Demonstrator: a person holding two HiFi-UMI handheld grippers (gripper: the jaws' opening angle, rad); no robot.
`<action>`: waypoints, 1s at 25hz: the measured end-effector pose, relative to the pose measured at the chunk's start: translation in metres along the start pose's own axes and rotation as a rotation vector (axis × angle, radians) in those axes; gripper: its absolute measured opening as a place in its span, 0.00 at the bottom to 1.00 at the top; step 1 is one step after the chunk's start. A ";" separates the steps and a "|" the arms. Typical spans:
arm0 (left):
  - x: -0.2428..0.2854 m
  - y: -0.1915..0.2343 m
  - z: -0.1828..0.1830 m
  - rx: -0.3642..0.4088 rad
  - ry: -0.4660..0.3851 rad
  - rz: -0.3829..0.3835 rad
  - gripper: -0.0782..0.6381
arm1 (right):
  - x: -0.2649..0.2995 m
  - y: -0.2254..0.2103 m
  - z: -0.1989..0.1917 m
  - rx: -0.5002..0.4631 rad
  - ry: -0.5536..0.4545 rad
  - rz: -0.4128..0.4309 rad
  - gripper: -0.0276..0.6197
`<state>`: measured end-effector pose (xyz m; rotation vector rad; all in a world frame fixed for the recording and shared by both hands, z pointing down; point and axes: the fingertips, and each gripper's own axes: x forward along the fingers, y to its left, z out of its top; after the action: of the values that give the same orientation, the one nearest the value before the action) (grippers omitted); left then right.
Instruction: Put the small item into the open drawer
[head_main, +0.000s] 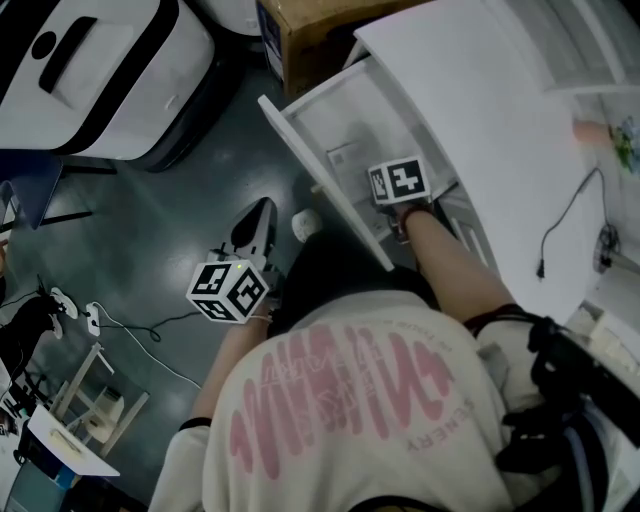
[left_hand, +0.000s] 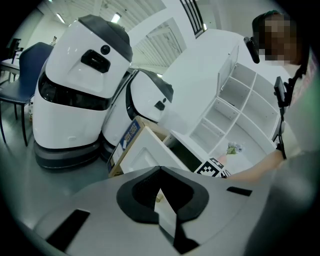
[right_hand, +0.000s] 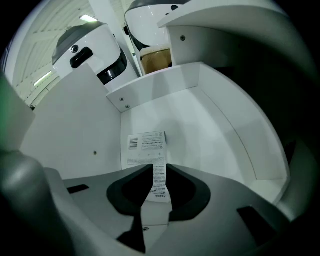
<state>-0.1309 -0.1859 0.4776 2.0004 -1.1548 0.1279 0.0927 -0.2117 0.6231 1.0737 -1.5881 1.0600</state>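
Observation:
The open white drawer (head_main: 300, 150) juts out from a white cabinet (head_main: 490, 130). A flat white item with a printed label (right_hand: 145, 145) lies on the floor of the drawer (right_hand: 210, 130) and shows faintly from above as the label (head_main: 345, 155). My right gripper (right_hand: 156, 172) points steeply down into the drawer just over the item's near end. Its jaws stand a narrow gap apart, and the label's print shows through that gap, not pinched. Only its marker cube (head_main: 398, 182) shows in the head view. My left gripper (head_main: 258, 215) (left_hand: 160, 172) hangs outside the drawer over the dark floor, tips together and empty.
Two white robots (left_hand: 80, 85) and a cardboard box (left_hand: 131, 135) stand beyond the drawer. A white shelf unit (left_hand: 240, 105) rises at the right. A small white round thing (head_main: 306, 222) lies on the floor by the drawer front. Cables (head_main: 150, 330) trail at the left.

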 end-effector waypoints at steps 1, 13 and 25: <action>0.000 -0.002 0.002 0.004 -0.004 -0.001 0.15 | -0.003 0.000 0.000 0.004 -0.006 0.000 0.18; -0.014 -0.038 0.003 -0.002 -0.083 0.022 0.15 | -0.058 0.009 0.006 0.021 -0.216 0.061 0.08; -0.047 -0.111 -0.008 0.037 -0.168 0.031 0.15 | -0.172 0.021 -0.005 0.004 -0.636 0.154 0.07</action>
<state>-0.0708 -0.1192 0.3966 2.0573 -1.2980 -0.0031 0.1081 -0.1731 0.4544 1.3969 -2.1970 0.8594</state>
